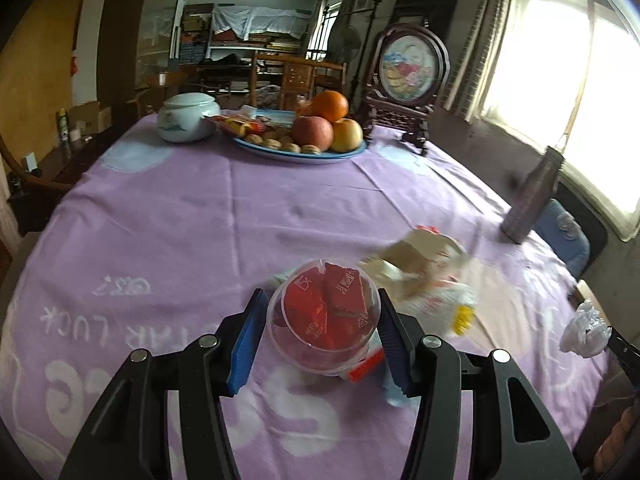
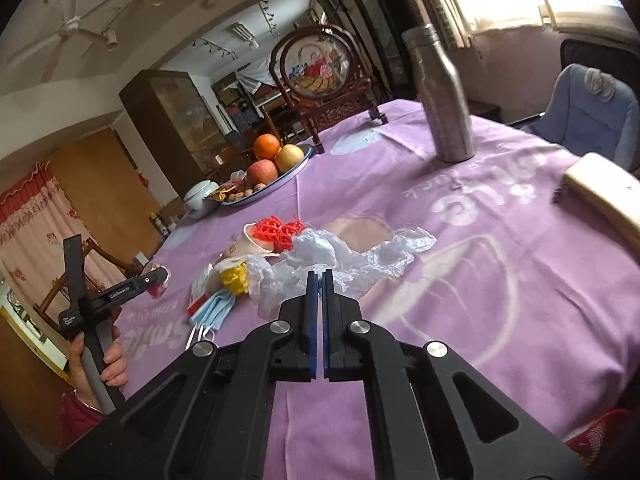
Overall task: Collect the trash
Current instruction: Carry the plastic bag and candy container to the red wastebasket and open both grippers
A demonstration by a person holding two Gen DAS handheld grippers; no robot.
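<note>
on my left wrist view the white lidded jar sits far left at the back of the tabletop, which wears a purple cloth, and just right of it the blue plate carries walnuts, two apples and an orange. closer to me the left tool pinches a clear plastic cup stuffed with red wrappers, one blue pad on each side of it. right of the cup lies a blurred heap of trash, paper and something yellow, then the metal bottle stands upright near the tabletop's right edge, and a crumpled white plastic bag shows at the far right. on my right wrist view a hand at the far left grips the handle of the left tool, whose tip shows only partly. moving right, blue face masks lie flat, then a yellow bit and a tipped paper cup with a red net against it, all touching the white plastic bag spread across the cloth. the right tool is pressed together with its tips at the bag's near edge; i cannot tell whether any film is caught between the pads. further right stands the bottle, and a pale wooden edge cuts in at the far right.
</note>
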